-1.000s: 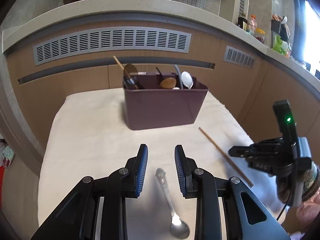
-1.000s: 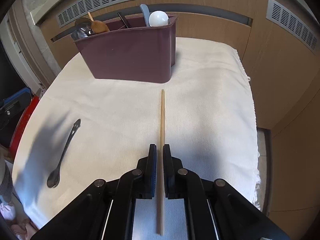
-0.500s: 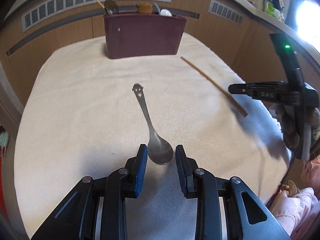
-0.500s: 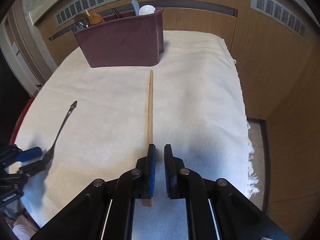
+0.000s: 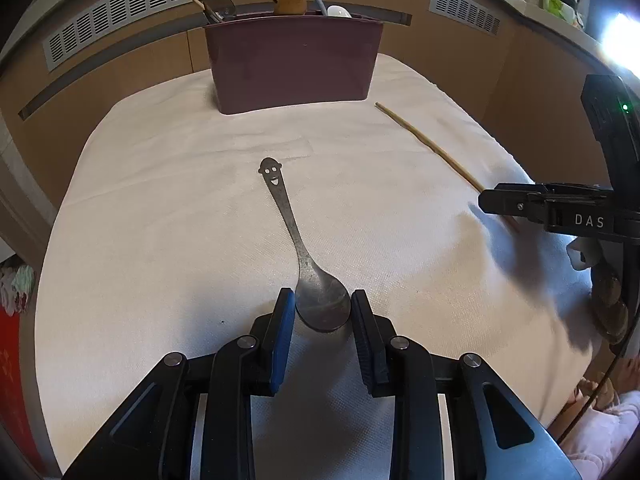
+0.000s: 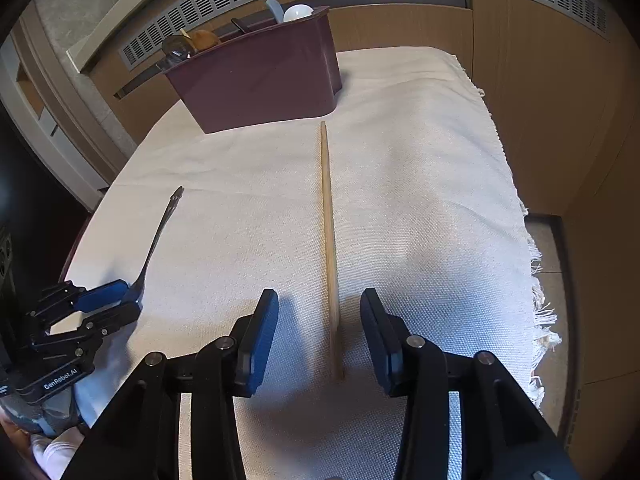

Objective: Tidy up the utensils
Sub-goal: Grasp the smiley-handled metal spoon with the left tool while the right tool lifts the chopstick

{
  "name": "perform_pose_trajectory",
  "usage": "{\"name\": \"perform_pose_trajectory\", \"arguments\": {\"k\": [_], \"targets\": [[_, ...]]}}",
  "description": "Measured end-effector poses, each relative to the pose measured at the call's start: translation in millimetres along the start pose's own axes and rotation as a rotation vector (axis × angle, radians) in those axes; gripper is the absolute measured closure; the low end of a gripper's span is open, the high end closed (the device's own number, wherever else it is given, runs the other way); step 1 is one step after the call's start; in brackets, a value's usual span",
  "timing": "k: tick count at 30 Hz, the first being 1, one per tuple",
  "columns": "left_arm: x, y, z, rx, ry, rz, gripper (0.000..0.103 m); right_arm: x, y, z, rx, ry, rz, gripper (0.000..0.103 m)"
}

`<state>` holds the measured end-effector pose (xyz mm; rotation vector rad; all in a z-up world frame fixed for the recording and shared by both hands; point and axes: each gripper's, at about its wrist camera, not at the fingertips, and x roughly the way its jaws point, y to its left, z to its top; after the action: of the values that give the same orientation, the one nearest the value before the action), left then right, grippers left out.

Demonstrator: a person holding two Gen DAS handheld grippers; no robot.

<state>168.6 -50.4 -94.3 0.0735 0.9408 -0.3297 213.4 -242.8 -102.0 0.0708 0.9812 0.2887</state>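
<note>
A metal spoon (image 5: 296, 240) with a smiley-face handle end lies on the white cloth; its bowl sits between the fingers of my left gripper (image 5: 322, 308), which is open around it. A wooden chopstick (image 6: 329, 232) lies on the cloth, its near end between the fingers of my right gripper (image 6: 318, 312), which is open wide. A maroon utensil bin (image 5: 294, 70) stands at the far side and holds several spoons and a chopstick. It also shows in the right wrist view (image 6: 260, 80). The spoon (image 6: 158, 236) and left gripper (image 6: 108, 300) show there at left.
The table wears a white cloth (image 5: 160, 220) with a fringed right edge (image 6: 536, 280). Wooden cabinet panels with vent grilles (image 5: 192, 8) stand behind the table. The right gripper (image 5: 560, 208) shows at the right in the left wrist view.
The right gripper has opened, from nearly shut around the chopstick to wide apart. The left gripper drew back along the spoon from handle to bowl and stays open around it.
</note>
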Motion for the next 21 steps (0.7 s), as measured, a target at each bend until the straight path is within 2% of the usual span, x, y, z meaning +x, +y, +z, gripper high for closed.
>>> {"name": "perform_pose_trajectory", "arguments": {"k": [5,11,13,14,15,16,17,19,21], "targets": [[-10,13,7,-0.019,-0.048,0.034,0.074,3,6,28,-0.085,-0.049,-0.112,0.062],[-27,36,18,-0.062,-0.107,0.058,0.074,42,12,71,-0.146,0.015,-0.117,0.067],[-32,41,20,-0.073,-0.123,0.056,0.074,55,13,77,-0.146,0.054,-0.111,0.068],[-35,44,21,-0.079,-0.131,0.058,0.074,56,14,78,-0.144,0.046,-0.114,0.069],[-38,47,22,-0.085,-0.137,0.061,0.074,57,16,80,-0.150,0.056,-0.116,0.075],[-40,49,23,-0.088,-0.142,0.064,0.074,56,18,79,-0.158,0.063,-0.115,0.092],[-41,50,23,-0.091,-0.146,0.067,0.074,55,20,78,-0.167,0.069,-0.117,0.098],[-42,54,25,-0.094,-0.153,0.073,0.074,52,23,73,-0.184,0.069,-0.135,0.099],[-42,55,27,-0.098,-0.159,0.079,0.074,45,19,68,-0.156,0.068,-0.115,0.099]]}}
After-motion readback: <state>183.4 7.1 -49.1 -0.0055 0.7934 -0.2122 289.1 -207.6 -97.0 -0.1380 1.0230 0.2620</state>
